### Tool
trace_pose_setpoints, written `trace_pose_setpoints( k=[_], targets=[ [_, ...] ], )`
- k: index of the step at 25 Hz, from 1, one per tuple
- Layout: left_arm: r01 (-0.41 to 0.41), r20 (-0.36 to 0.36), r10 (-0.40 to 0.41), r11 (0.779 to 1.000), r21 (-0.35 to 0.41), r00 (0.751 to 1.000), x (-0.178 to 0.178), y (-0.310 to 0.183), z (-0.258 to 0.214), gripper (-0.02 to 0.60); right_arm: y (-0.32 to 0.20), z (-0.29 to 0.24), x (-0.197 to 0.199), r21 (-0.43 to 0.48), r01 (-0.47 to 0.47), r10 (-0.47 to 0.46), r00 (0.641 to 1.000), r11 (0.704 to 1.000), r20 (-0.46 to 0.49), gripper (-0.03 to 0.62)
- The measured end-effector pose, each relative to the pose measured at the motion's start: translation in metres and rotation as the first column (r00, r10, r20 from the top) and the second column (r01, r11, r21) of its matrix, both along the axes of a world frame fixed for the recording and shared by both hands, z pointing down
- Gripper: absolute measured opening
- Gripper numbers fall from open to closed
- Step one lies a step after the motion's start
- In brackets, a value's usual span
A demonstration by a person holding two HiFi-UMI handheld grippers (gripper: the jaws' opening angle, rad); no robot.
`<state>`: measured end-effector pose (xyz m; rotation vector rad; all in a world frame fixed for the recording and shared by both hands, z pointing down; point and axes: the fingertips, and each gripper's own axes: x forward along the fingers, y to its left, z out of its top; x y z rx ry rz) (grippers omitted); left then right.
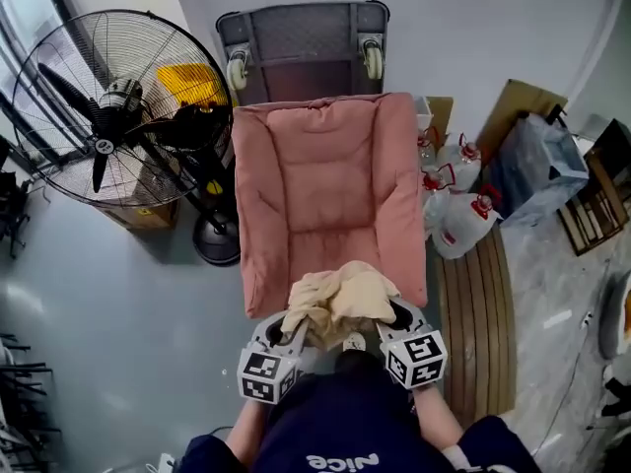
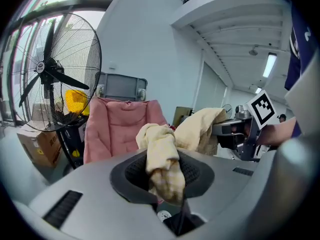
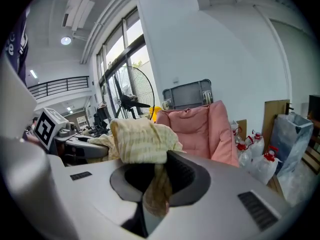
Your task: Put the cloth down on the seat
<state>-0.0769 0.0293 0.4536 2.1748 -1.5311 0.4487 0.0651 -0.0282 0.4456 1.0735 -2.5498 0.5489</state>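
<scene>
A cream cloth [image 1: 340, 299] is bunched between my two grippers, just above the front edge of the pink cushioned seat [image 1: 330, 190]. My left gripper [image 1: 293, 329] is shut on the cloth's left end [image 2: 161, 156], which spills out of its jaws. On the other side, my right gripper [image 1: 390, 321] is shut on the cloth's right end [image 3: 142, 144]. In the left gripper view the right gripper [image 2: 240, 130] shows with cloth draped over it. The pink seat [image 2: 122, 129] stands ahead in both gripper views [image 3: 200, 129].
A large black floor fan [image 1: 113, 106] stands left of the seat. A grey cart [image 1: 301, 47] is tipped up behind it. Water jugs [image 1: 463, 220], a plastic bag [image 1: 532, 170] and wooden planks [image 1: 478, 313] crowd the right side.
</scene>
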Motion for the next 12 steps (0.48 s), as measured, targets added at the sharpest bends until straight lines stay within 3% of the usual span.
trace_pose_setpoints(
  k=[6, 12],
  targets=[
    [0.063, 0.0, -0.063, 0.998, 0.019, 0.998, 0.02, -0.062, -0.004, 0.103, -0.066, -0.004, 0.015, 0.011, 0.07, -0.07, 0.998, 0.998, -0.006, 0.084],
    [0.087, 0.013, -0.087, 0.996, 0.015, 0.996, 0.022, -0.088, -0.003, 0.103, -0.101, 0.007, 0.024, -0.016, 0.071, -0.071, 0.997, 0.997, 0.001, 0.084]
  ],
)
